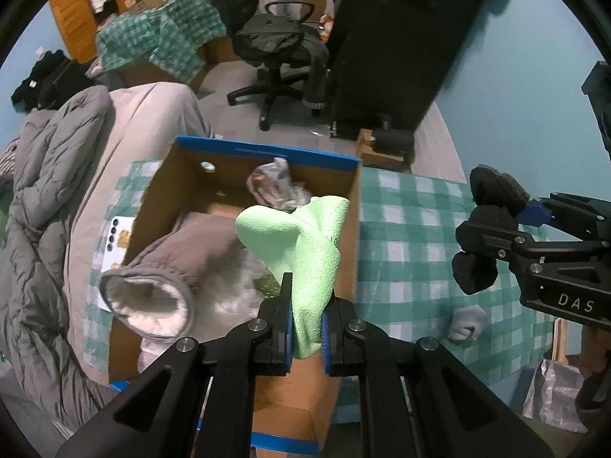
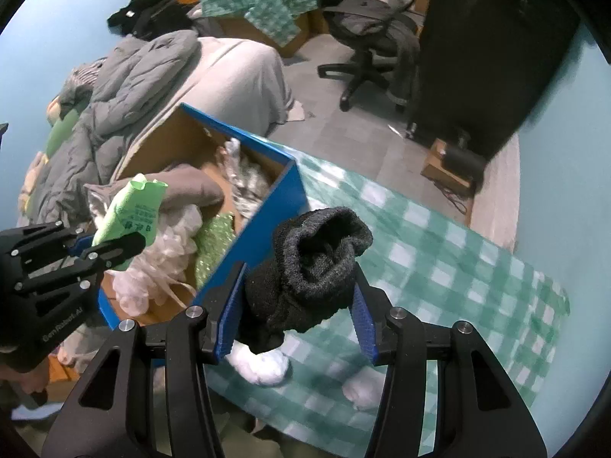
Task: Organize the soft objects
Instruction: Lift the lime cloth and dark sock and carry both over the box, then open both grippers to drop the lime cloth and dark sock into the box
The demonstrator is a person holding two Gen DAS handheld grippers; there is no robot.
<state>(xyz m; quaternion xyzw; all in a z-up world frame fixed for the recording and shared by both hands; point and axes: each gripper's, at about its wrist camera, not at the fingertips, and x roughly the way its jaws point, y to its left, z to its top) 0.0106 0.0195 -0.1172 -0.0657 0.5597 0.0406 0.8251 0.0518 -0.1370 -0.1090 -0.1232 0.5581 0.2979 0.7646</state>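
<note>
Left wrist view: left tool (image 1: 307, 328) pinches a green cloth (image 1: 294, 236) over the box (image 1: 263, 152). Right tool (image 2: 298, 305), at 3 o'clock, grips a black sock (image 2: 317, 259); releasing there would probably drop it outside the box.

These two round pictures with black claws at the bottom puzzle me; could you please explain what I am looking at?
A person holds two handheld grippers, each with a fisheye camera looking along its fingers. In the left camera's view, the left gripper pinches a light green cloth over an open cardboard box with blue edges holding a grey fleece-lined garment. In the right camera's view, the right gripper holds a black knitted sock above a green-and-white checked cloth, where white socks lie.
</note>
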